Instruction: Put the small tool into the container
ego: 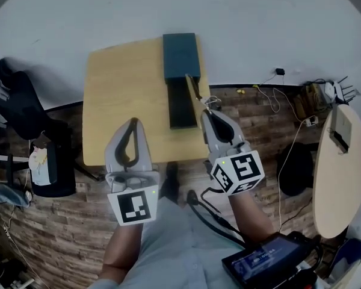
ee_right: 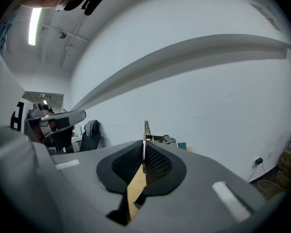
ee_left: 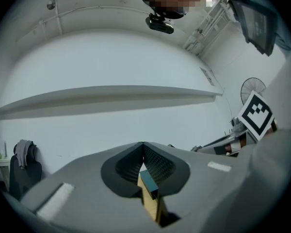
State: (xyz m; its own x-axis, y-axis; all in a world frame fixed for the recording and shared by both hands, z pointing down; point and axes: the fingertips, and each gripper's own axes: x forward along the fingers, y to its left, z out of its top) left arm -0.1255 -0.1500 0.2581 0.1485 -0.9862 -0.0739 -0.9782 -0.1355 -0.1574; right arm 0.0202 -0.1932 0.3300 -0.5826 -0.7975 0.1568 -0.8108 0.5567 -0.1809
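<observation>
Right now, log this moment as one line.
right gripper: shut on small tool | small tool: tip near container, not inside | left gripper: shut, empty | container: on table

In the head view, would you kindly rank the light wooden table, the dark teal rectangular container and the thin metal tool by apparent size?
1. light wooden table
2. dark teal rectangular container
3. thin metal tool, clearly smallest, pinched in the right gripper

Soft, even indoor light, moderately bright. A ceiling strip light (ee_right: 37, 25) glares in the right gripper view. All views bow strongly and blacken at the corners. The left gripper (ee_left: 143, 143), close to its lens, looks slightly soft, perhaps defocused.
</observation>
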